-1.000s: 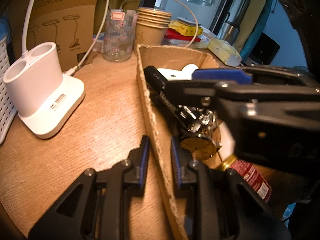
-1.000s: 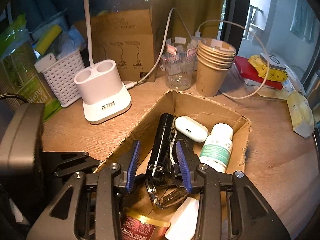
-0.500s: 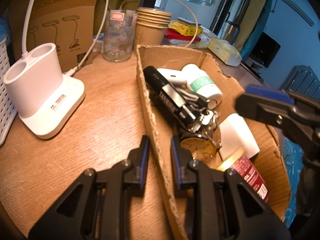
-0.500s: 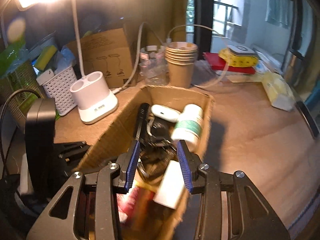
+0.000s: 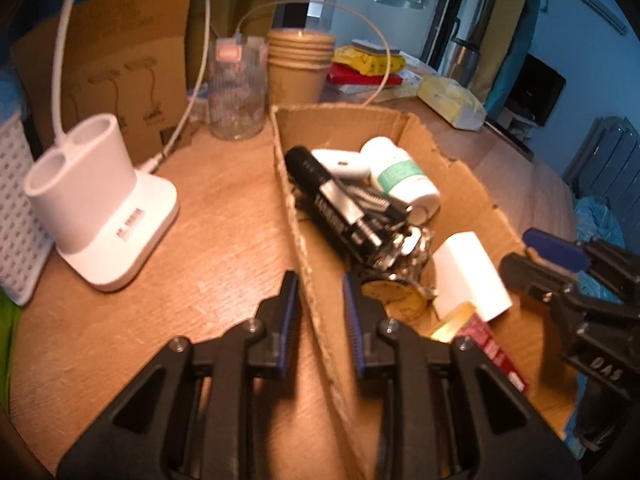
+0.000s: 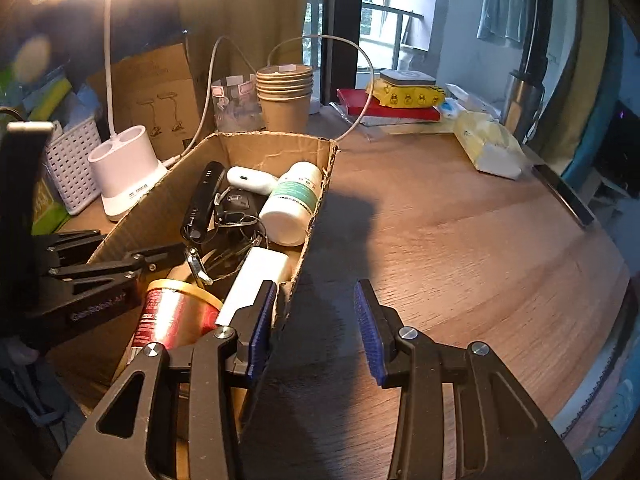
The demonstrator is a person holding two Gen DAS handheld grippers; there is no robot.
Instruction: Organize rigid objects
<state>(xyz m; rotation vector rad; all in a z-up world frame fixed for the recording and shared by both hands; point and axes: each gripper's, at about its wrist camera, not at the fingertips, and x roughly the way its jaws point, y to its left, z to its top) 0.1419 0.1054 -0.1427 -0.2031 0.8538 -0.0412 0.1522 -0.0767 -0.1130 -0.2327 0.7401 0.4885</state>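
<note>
Rigid objects lie heaped in an open cardboard box (image 5: 348, 128) on the wooden bench (image 5: 224, 216).

In the left wrist view, a black flashlight (image 5: 320, 192) lies along the box's left wall. A white earbud case (image 5: 344, 162) and a white bottle (image 5: 404, 176) with a green label sit at the far end. Nearer are a bunch of keys (image 5: 408, 244), a gold-faced watch (image 5: 394, 300), a white block (image 5: 468, 276) and a red can (image 5: 492, 352). The left tool (image 5: 320, 304) straddles that left wall, one blue pad outside and one inside. Its jaws stand narrowly apart and have just eased a little wider. Gaps show between the pads and the cardboard, so it is not pinching the wall. A white lamp base (image 5: 100, 208) stands on the bench well left of the box. A stack of paper cups (image 5: 298, 68) and a clear glass (image 5: 238, 92) stand behind the box.

In the right wrist view, the same pile fills the box, with the bottle leaning against the right wall. The right tool (image 6: 316, 320) is spread and holds nothing. Its left pad is just beside the box's near right corner, and whether they touch I cannot tell. Its right pad is over bare bench.
</note>
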